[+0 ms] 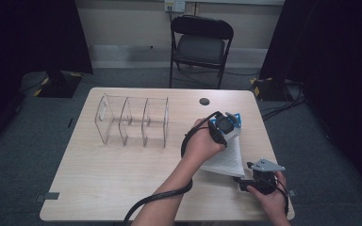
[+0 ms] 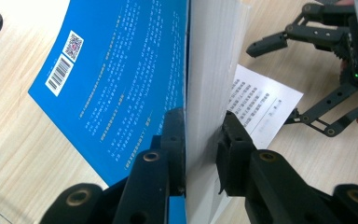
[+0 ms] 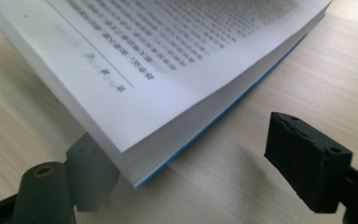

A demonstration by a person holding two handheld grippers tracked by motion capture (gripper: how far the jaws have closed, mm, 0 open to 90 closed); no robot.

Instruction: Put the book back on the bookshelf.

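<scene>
A clear rack (image 1: 131, 121) with three slots stands on the table (image 1: 99, 174), at about 10 o'clock from the middle. It sits well apart from the hands.

The left gripper (image 1: 225, 126) is at about 3 o'clock on the table. In the left gripper view its jaws squeeze tight on a thick bunch of pages of the book (image 2: 209, 70), one jaw on the blue cover (image 2: 121, 79) side and one on the white page side. The book is open and partly lifted up by this grip.

The book lies near the right edge of the table, between the two hands, with its loose pages hanging down toward 5 o'clock.

The right gripper (image 1: 259, 181) is at about 5 o'clock, just beside the book's low corner. In the right gripper view its jaws stand wide apart. The corner of the pages (image 3: 168, 93) is between them, but the jaws do not pinch it.
</scene>
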